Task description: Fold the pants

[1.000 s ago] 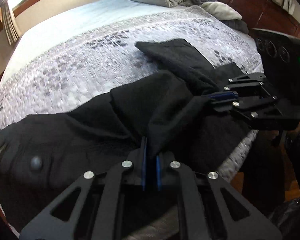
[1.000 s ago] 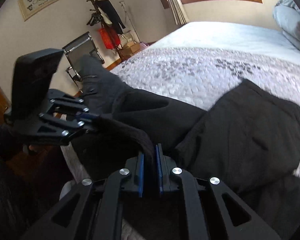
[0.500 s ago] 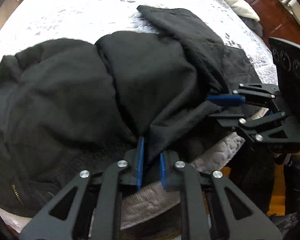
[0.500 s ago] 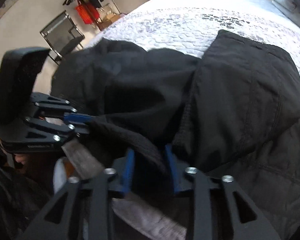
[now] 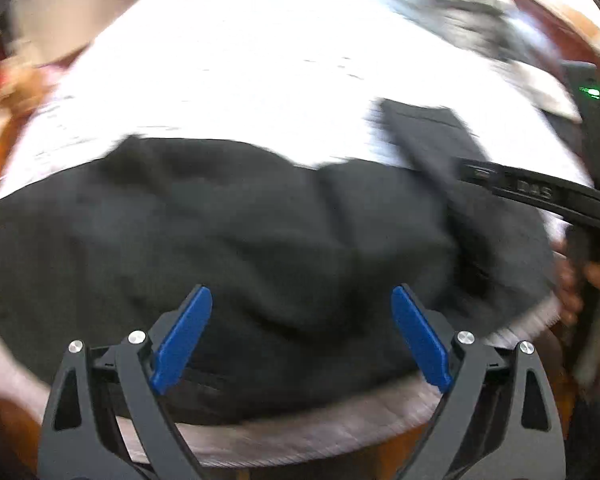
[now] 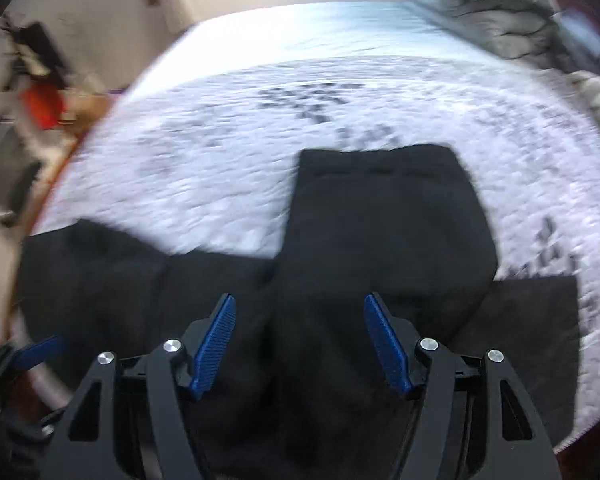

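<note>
Black fabric pants [image 6: 384, 240] lie spread over the near edge of the bed, on a white quilted bedspread with a grey speckled pattern [image 6: 228, 168]. Seen from my right wrist, one broad folded panel of the pants runs away from me up the bed, ending in a straight hem, while more black cloth stretches sideways to the left and a flatter piece pokes out on the right. Seen from my left wrist, the same pants [image 5: 240, 232] form a wide dark band along the edge of the mattress, with a narrower strip angling up toward the right.

My left tool [image 5: 302, 340] is released: its blue pads stand wide apart and its jaws are opening, hanging over the pants with nothing pinched between them. My right tool [image 6: 300, 344] is likewise let go, its ribbed blue pads apart and the jaws opening above the cloth, gripping nothing. In the left wrist view, part of my right tool's black body shows at the right border, with my hand [image 5: 580, 280] blurred just below it.

A crumpled grey blanket [image 6: 500, 20] sits at the far right of the bed. Both views are smeared by motion, so finer creases in the pants are hard to make out.
</note>
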